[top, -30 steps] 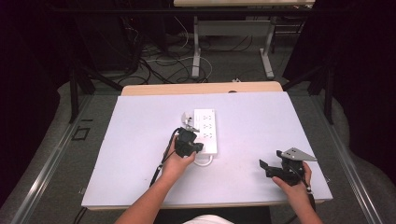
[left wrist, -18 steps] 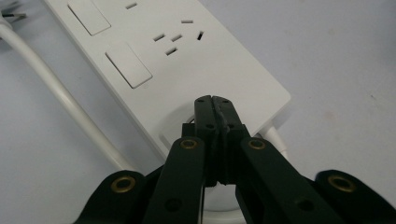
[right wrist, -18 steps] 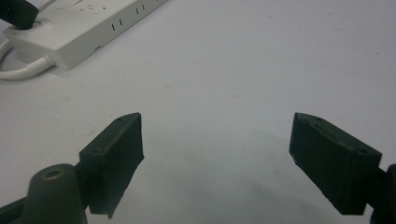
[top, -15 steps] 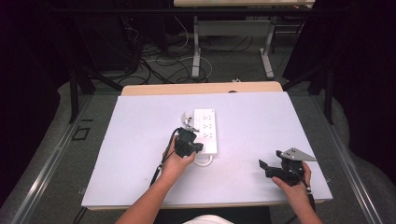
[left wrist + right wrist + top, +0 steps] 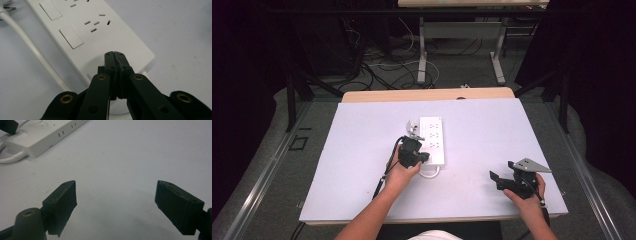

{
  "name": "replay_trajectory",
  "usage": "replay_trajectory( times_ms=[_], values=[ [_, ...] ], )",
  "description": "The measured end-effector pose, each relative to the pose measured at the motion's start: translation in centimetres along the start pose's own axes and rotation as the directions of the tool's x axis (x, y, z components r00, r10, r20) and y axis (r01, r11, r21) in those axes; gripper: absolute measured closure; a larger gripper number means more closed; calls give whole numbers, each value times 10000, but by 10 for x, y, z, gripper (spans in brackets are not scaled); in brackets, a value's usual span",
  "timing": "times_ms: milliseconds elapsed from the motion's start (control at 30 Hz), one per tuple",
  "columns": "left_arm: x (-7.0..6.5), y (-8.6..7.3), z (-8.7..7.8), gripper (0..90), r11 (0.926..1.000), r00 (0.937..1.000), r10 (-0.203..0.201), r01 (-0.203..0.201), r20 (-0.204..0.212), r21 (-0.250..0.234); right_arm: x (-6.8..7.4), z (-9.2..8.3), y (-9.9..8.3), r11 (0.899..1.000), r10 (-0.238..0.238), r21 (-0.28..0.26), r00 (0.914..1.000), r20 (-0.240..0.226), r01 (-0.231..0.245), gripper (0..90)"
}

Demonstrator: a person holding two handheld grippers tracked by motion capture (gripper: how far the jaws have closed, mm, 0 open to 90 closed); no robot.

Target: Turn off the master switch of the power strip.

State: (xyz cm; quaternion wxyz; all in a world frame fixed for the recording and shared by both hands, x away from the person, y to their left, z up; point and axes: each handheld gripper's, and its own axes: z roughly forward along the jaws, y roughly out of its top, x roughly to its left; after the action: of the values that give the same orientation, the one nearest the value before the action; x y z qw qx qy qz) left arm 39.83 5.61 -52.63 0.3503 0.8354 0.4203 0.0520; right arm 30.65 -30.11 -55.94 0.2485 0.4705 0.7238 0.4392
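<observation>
High view: the long white plastic power strip [image 5: 432,140] is seen mid-table. The left gripper [image 5: 418,156], jaws pressed together, is placed at its 6 o'clock end; the right gripper [image 5: 498,181], jaws spread wide and holding nothing, is kept at 4 o'clock.

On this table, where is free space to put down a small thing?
Free: the left part of the white table, left of the left gripper, and the stretch between the power strip and the right gripper. Crowded: around the strip's near end and its white cable.
</observation>
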Motion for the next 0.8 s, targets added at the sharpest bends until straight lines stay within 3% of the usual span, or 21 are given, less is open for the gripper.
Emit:
replay_trajectory(
  times_ms=[800],
  values=[
    [7,1,-12,900,9997,9999,-125,123,-95,-217,1,0,0,10000,39,9,10000,14,-39,171]
  ],
)
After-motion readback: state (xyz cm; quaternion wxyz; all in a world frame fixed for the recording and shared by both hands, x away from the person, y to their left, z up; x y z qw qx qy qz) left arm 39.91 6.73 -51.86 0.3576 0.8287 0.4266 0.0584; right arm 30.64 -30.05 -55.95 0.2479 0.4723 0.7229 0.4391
